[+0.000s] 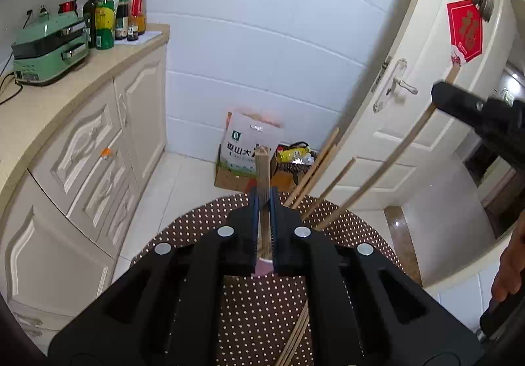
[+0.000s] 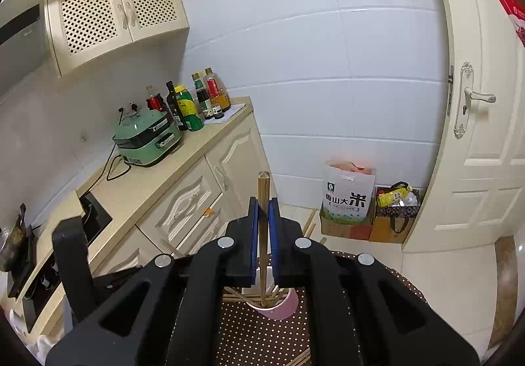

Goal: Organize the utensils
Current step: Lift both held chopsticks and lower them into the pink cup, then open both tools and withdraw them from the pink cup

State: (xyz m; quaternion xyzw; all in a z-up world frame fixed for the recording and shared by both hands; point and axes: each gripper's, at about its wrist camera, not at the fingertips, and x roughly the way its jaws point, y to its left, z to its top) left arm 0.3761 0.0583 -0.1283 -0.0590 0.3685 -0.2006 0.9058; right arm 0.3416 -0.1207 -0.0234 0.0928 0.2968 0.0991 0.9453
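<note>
Chopsticks are midway to being sorted on a polka-dot counter (image 1: 259, 310) in a tiled kitchen. On the left, the left claw (image 1: 264, 198) is clamped on one chopstick (image 1: 262, 169), its blue pads pressed to either side of the shaft, whose lower end runs down toward a pink cup (image 2: 279, 308) that shows only as a sliver between the claw's arms. Several chopsticks (image 1: 315, 172) already lean out of the cup's far side, so part of the job looks done. On the right, the right claw (image 2: 263, 206) grips a second chopstick (image 2: 262, 202) upright, its foot inside the cup's rim among the sticks that cross there. Both pieces appear close to being let go into the cup. Work remains: loose chopsticks (image 1: 295, 336) lie flat on the counter nearer the cameras, apart from the cup and not yet gathered.
</note>
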